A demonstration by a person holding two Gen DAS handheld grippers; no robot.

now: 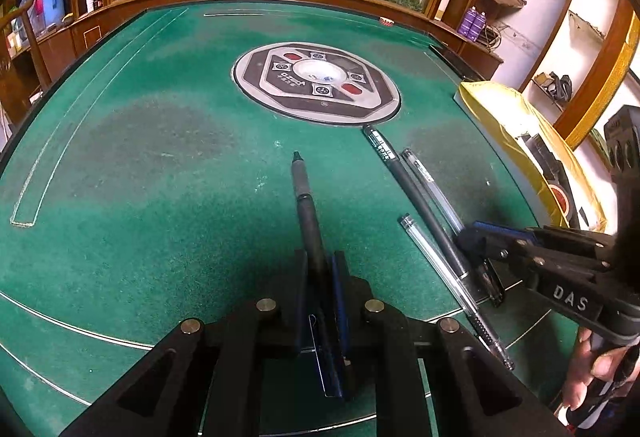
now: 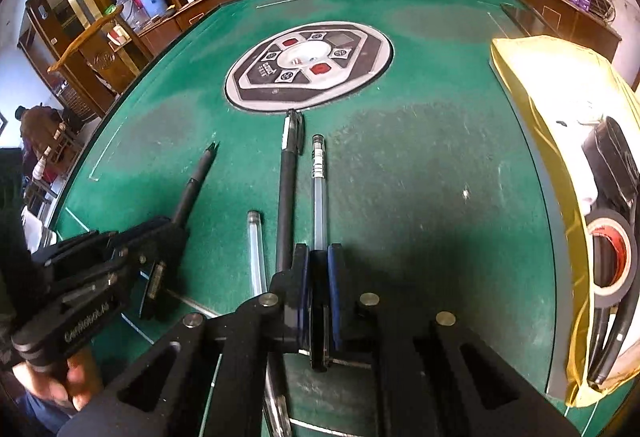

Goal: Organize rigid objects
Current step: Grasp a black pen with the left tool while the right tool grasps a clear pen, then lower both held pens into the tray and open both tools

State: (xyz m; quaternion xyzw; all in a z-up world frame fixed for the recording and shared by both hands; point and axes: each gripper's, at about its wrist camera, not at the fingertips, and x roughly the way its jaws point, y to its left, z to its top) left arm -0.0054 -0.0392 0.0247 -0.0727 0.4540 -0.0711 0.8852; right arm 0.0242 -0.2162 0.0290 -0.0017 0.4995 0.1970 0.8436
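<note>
Green felt table (image 1: 160,141) fills both frames; left gripper (image 1: 322,269) clamps a dark pen (image 1: 306,205), right gripper (image 2: 318,261) pinches a clear pen (image 2: 319,189).

"das" on right gripper (image 1: 476,237) body; other print too small.

My left wrist view sits low over the green felt table (image 1: 160,157), facing along its fingers toward the round grey control panel (image 1: 316,83). My right wrist view looks the same way from further right, close to the felt. Both share that panel (image 2: 308,63).
</note>
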